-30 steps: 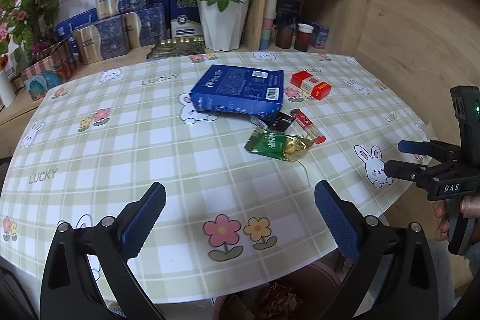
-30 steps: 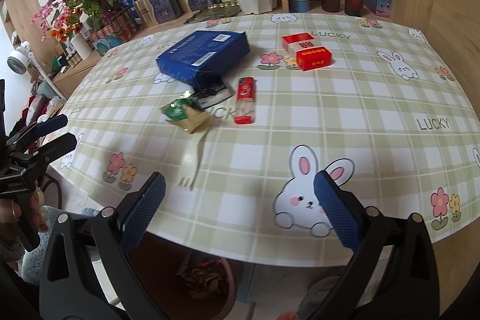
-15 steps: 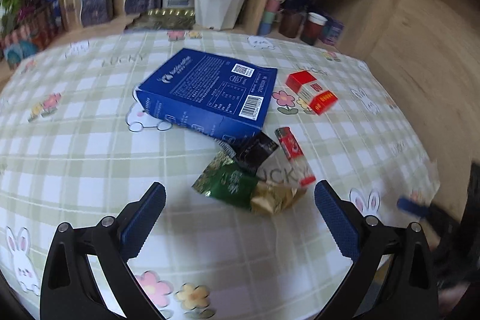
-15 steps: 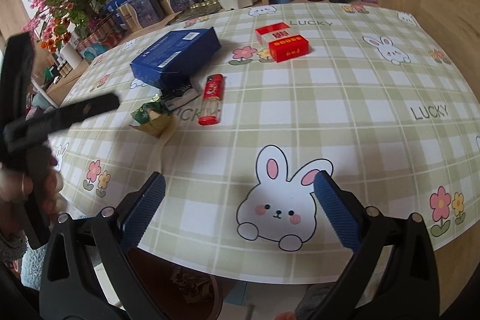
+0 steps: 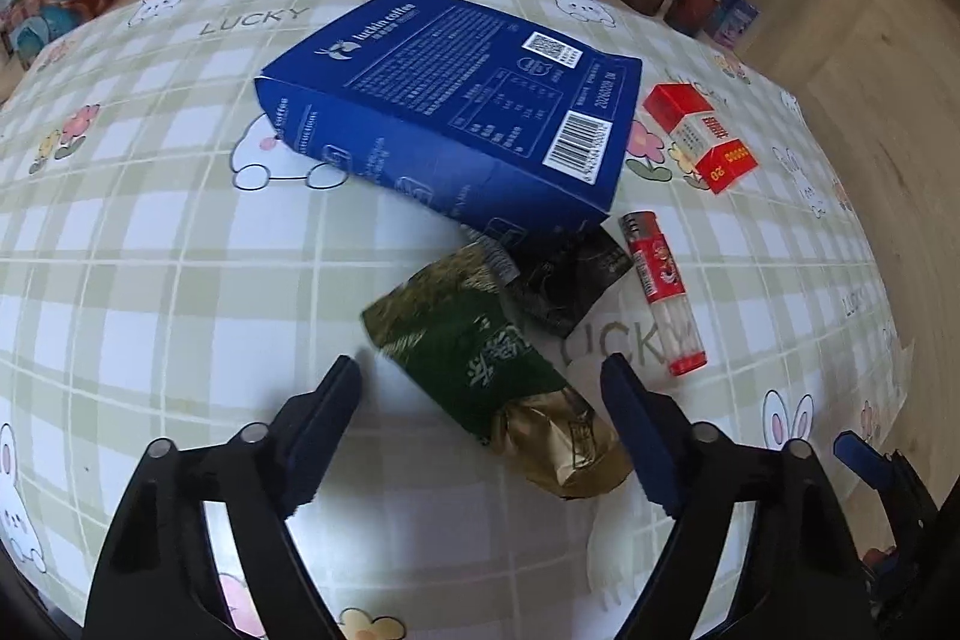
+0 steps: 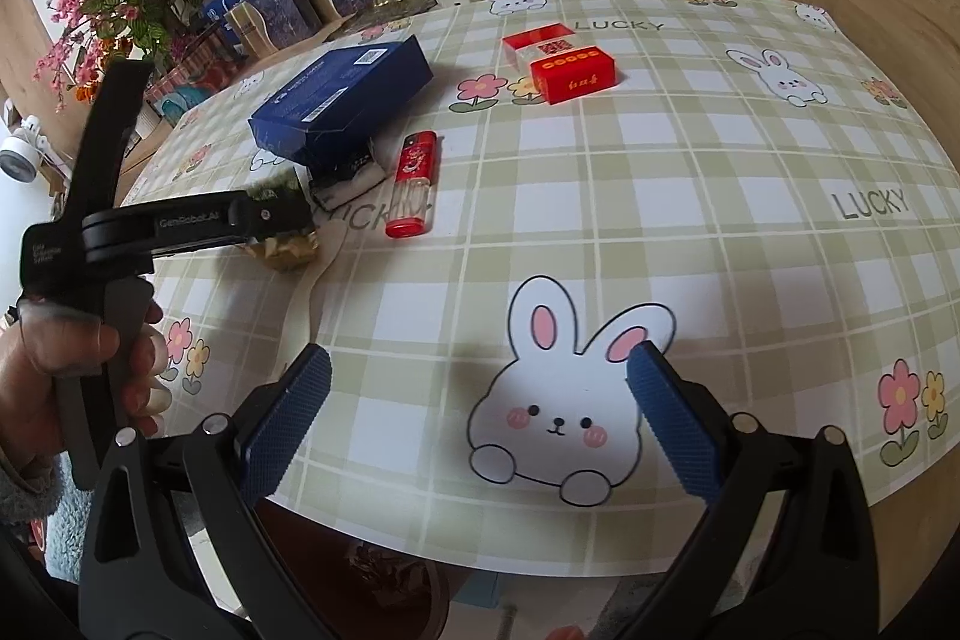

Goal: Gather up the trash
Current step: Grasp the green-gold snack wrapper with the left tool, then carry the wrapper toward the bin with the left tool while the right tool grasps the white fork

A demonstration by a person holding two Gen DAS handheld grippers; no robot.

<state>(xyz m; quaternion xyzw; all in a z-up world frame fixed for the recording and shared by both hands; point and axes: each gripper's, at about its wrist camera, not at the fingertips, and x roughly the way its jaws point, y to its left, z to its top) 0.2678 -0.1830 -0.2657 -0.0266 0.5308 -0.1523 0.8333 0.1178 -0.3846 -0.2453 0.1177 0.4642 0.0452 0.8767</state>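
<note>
The left claw [image 5: 480, 400] is closing, its ribbed blue pads [image 5: 327, 418] straddling a crumpled green-and-gold foil packet [image 5: 480, 364] that lies flat on the table [image 5: 180, 250]; the pads do not yet press on it. The packet's gold end is creased and puffed, its green middle glossy. Just beyond it, past the fingertips, lies a wrinkled black wrapper [image 5: 564, 280], partly tucked under a rigid blue cardboard box [image 5: 456, 100]. Right of the wrapper is a slim red lighter [image 5: 663, 292] with a clear plastic lower half; farther off, a red-and-white cigarette pack [image 5: 699, 136]. The cloth is smooth — green plaid, printed with rabbits and flowers.

The right claw [image 6: 480, 400] stands spread and empty over a printed rabbit at the table's near edge, well right of the packet.
</note>
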